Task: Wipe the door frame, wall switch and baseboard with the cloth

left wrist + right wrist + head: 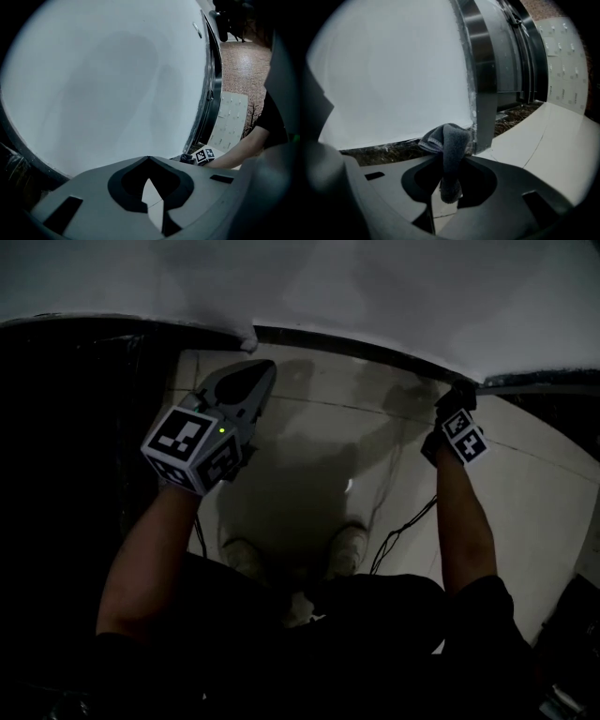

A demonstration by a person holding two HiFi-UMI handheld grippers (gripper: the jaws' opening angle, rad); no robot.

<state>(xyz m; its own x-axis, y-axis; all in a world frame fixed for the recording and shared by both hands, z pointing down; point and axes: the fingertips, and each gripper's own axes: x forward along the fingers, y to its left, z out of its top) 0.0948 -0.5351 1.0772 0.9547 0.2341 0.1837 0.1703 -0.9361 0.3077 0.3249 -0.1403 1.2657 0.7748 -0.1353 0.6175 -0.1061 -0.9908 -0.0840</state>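
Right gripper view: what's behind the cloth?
Behind the cloth: the foot of the metal door frame, the white wall and the dark baseboard strip. The corner where they meet is covered by the cloth.

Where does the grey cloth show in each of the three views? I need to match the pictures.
Head view: cannot be made out; the right gripper, upper right, is too dark.
Left gripper view: not discernible; only that gripper's marker cube shows, lower right.
Right gripper view: cloth at centre, clamped in the jaws, by the metal door frame's foot.
Shared landmark: the white wall.
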